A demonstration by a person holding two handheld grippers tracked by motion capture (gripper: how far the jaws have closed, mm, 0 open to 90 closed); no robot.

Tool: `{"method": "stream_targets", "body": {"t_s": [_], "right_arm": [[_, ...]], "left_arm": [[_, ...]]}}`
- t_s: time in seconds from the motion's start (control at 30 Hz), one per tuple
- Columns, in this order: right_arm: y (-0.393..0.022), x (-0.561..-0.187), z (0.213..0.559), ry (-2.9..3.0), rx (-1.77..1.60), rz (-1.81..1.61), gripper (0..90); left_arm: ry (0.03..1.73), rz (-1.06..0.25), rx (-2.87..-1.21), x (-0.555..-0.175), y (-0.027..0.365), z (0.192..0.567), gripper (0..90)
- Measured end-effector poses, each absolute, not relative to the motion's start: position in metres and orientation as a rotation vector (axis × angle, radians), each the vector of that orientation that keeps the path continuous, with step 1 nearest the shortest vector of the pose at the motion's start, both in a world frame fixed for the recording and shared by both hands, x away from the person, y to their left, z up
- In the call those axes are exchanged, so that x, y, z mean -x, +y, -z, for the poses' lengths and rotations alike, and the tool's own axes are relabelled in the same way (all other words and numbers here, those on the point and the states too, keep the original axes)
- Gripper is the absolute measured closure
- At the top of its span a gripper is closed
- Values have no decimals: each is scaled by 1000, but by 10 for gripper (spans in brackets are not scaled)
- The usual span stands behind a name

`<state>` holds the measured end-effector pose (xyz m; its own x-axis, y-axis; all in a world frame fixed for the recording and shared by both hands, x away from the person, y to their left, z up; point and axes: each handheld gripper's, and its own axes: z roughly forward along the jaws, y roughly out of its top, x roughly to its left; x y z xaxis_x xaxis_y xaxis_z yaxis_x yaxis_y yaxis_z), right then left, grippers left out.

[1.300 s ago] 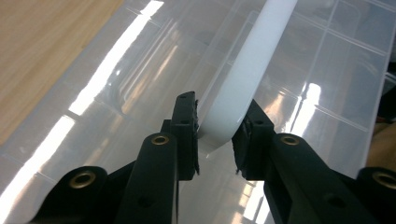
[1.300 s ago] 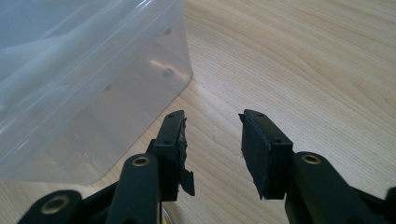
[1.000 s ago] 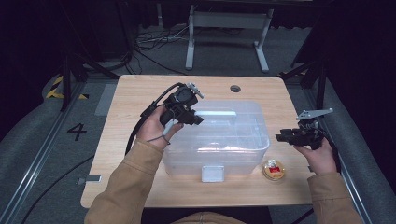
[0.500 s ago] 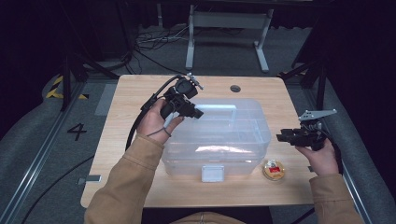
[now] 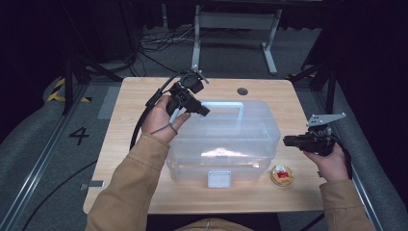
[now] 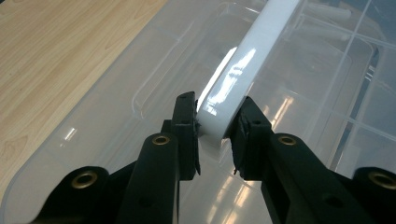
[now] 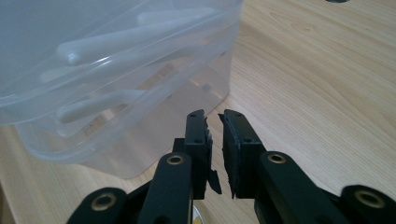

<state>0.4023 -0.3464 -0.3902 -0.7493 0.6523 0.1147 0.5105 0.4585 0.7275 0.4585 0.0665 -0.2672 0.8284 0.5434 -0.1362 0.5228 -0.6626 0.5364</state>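
Note:
A clear plastic storage bin [image 5: 240, 144] with a lid stands mid-table. Its white carry handle [image 5: 226, 104] lies across the lid. My left gripper [image 5: 206, 110] reaches down at the handle's left end. In the left gripper view the handle [image 6: 252, 51] runs up between the pads, and my left gripper [image 6: 215, 126] is shut on it, its grip easing slightly. My right gripper [image 5: 286, 140] hovers level beside the bin's right end. Its jaws have just been closing and now stand together with nothing between them [image 7: 215, 121], facing the bin's corner [image 7: 116, 70].
A small round dish [image 5: 281, 175] with something red and orange in it sits on the wooden table [image 5: 125, 125] by the bin's front right corner. A white latch [image 5: 219, 179] is on the bin's front. A cable hole [image 5: 242, 91] lies behind the bin.
My left hand has lifted slightly and shifted a little at the handle's left end. The right hand has stayed beside the bin.

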Motion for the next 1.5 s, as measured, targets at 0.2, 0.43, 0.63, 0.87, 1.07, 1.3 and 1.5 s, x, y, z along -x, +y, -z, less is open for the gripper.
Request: {"method": "stream_targets", "body": {"t_s": [0.2, 0.43, 0.63, 0.87, 1.07, 1.3, 1.5], "right_arm": [[-342, -400, 388, 2587, -965, -1222, 890], [-336, -398, 387, 2650, -878, -1265, 895], [-326, -391, 380, 2684, -754, -1337, 896], [-316, -389, 379, 2726, -708, -1332, 897], [-311, -385, 375, 2718, -655, -1361, 898], [-310, -385, 376, 2721, -658, -1354, 900], [-310, -384, 376, 2719, -658, -1349, 900]], "left_arm": [[797, -51, -2427, -464, 67, 264, 728], [816, -47, -2425, -469, 66, 261, 724], [827, -35, -2423, -473, 66, 259, 722], [829, -36, -2423, -474, 66, 259, 721], [827, -35, -2418, -474, 67, 259, 721], [824, -34, -2420, -473, 67, 259, 719], [824, -26, -2415, -472, 67, 259, 660]]}}
